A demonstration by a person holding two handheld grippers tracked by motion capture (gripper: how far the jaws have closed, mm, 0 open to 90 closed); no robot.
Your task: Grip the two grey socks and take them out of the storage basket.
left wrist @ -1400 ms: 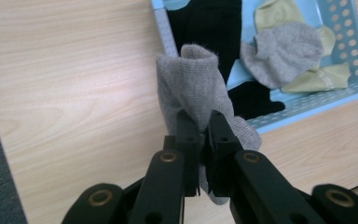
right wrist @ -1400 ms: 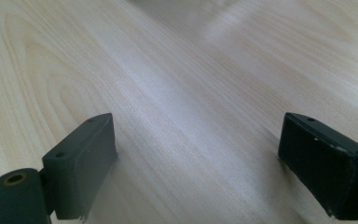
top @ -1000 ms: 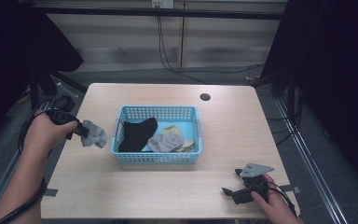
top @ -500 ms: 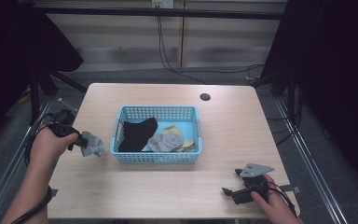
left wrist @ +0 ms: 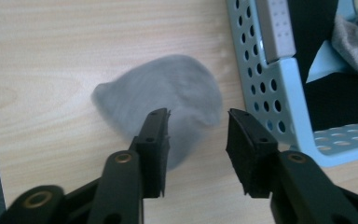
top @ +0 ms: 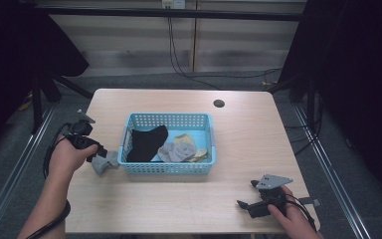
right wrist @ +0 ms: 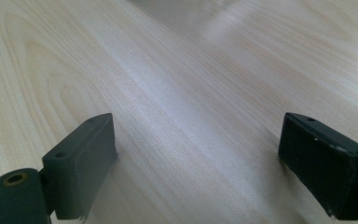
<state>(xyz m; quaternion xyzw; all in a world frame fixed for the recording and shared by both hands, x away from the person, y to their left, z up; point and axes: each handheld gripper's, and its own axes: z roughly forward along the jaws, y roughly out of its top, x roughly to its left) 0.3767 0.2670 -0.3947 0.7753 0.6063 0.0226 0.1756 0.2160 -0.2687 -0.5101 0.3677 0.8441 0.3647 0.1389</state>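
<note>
A grey sock [top: 105, 162] [left wrist: 168, 93] lies on the table just left of the blue basket [top: 169, 116] [left wrist: 261, 70], blurred in the left gripper view. My left gripper [top: 98, 152] [left wrist: 198, 126] hovers right over it. Its jaws have just been opening and stand apart, with the sock beneath them and the pads off it. The basket holds a black sock [top: 146, 142], a grey sock [top: 176, 151] and a yellowish one [top: 193, 144]. Near the front right edge, my right gripper [top: 247, 194] [right wrist: 198, 140] stands open over bare wood.
The wooden table [top: 248, 144] has a round cable hole [top: 219, 103] at the back right. Dark frame legs and cables stand beyond the far edge. Bare tabletop stretches right of the basket and along the front.
My left hand came down and toward the front with the grey sock, close to the basket's left wall. Its jaws opened and the sock now rests on the table. The right hand kept still.
</note>
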